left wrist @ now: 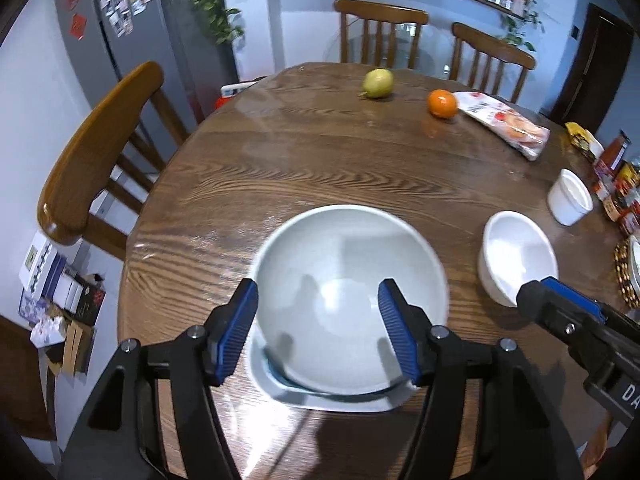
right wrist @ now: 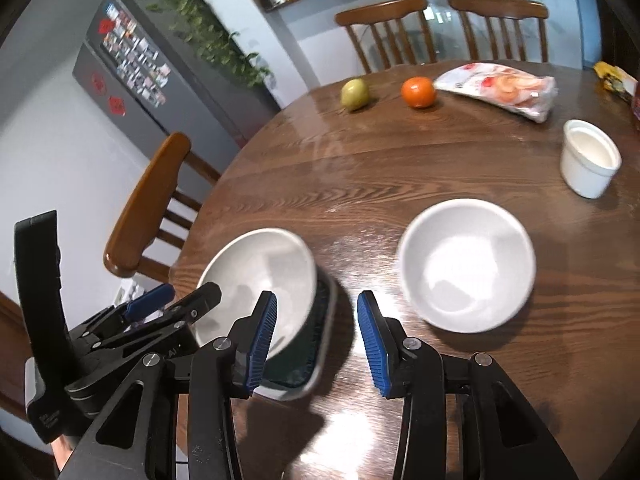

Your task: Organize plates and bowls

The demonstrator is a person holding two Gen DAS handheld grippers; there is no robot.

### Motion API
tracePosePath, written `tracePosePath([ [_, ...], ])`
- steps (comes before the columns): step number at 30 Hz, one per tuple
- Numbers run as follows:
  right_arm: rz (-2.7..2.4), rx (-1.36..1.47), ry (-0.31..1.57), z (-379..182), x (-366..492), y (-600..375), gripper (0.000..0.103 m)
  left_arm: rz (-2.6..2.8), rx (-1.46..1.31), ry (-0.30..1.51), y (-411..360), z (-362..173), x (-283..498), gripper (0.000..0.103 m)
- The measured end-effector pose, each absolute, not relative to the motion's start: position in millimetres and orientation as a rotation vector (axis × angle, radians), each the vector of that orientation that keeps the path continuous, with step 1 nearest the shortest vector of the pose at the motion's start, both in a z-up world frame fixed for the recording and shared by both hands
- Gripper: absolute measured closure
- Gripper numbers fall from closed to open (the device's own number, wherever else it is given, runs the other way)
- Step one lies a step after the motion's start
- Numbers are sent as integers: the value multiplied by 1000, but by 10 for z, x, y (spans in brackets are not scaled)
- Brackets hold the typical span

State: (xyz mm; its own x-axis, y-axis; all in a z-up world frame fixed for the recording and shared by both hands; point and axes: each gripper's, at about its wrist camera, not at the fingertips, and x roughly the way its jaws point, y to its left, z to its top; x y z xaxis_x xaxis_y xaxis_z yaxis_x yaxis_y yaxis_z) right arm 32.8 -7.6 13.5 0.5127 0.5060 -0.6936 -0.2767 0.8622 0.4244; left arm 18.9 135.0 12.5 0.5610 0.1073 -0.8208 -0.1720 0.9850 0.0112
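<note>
A large white bowl [left wrist: 348, 288] sits on a dark square plate with a pale rim [left wrist: 332, 400] near the table's front edge. My left gripper [left wrist: 318, 328] is open, its blue pads straddling the bowl's near side without gripping it. The bowl [right wrist: 260, 280] and plate [right wrist: 312, 360] also show in the right wrist view. A smaller white bowl [left wrist: 516, 256] [right wrist: 468, 264] stands to the right. My right gripper [right wrist: 318, 344] is open and empty, above the table between the two bowls. A white ramekin [left wrist: 570, 196] [right wrist: 590, 156] stands farther right.
A round wooden table [left wrist: 320, 160] holds a pear [left wrist: 378, 83], an orange [left wrist: 442, 103], a snack bag [left wrist: 508, 124] and jars at the right edge [left wrist: 618, 184]. Wooden chairs [left wrist: 100, 152] stand around it. A woven mat [left wrist: 628, 272] lies at far right.
</note>
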Motion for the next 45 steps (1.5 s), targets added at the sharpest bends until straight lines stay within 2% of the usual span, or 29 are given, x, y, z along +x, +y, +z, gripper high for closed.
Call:
tracePosePath([
  [21, 263, 372, 955, -30, 336, -1256, 60, -30, 49, 1007, 202, -46, 577, 42],
  [38, 229, 371, 1037, -389, 707, -1314, 60, -93, 123, 1090, -145, -360, 1029, 44],
  [45, 247, 367, 1052, -473, 802, -1253, 60, -103, 126, 1117, -137, -448, 1145, 49],
])
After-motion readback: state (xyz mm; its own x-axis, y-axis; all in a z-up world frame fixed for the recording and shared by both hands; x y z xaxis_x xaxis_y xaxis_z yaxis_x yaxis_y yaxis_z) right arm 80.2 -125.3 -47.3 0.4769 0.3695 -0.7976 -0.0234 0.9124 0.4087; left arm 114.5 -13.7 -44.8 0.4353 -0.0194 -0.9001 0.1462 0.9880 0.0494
